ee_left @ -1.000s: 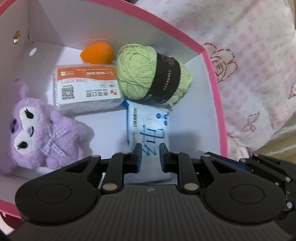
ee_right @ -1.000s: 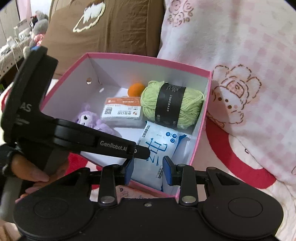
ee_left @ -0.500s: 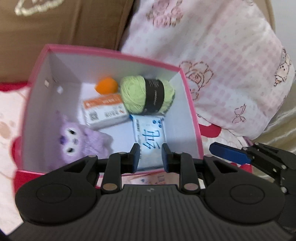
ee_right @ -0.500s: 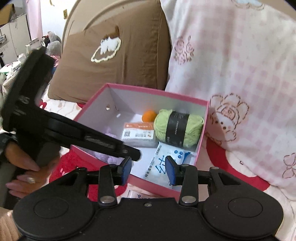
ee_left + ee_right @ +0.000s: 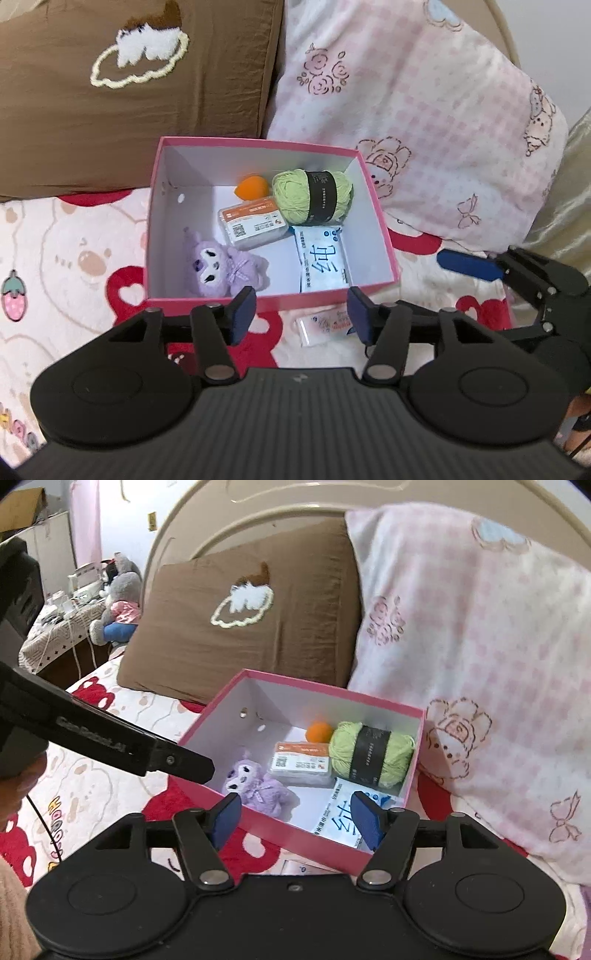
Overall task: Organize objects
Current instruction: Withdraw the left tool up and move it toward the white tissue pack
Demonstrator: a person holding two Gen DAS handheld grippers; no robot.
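Note:
A pink box (image 5: pixel 384 236) (image 5: pixel 207 723) sits on the bed. Inside lie a purple plush (image 5: pixel 221 267) (image 5: pixel 255 782), an orange-labelled packet (image 5: pixel 255 223) (image 5: pixel 301 764), a green yarn ball (image 5: pixel 314 195) (image 5: pixel 369 753), an orange sponge (image 5: pixel 251 186) (image 5: pixel 318 732) and a blue-printed tissue pack (image 5: pixel 321 264) (image 5: pixel 336 823). My left gripper (image 5: pixel 301 314) hovers above the box's near wall, jaws opening, nothing between them. My right gripper (image 5: pixel 295 818) hangs over the near corner, jaws opening, likewise empty. A small packet (image 5: pixel 325 325) lies on the blanket in front of the box.
A brown pillow (image 5: pixel 129 85) and a pink checked pillow (image 5: pixel 424 122) lean behind the box. The bedspread (image 5: pixel 55 258) has red bear prints. A bedside table (image 5: pixel 62 627) with a grey plush stands far left. The left gripper's arm (image 5: pixel 110 738) crosses the right wrist view.
Both grippers rose and pulled back from the box, and both opened from shut. The tissue pack stays lying in the box.

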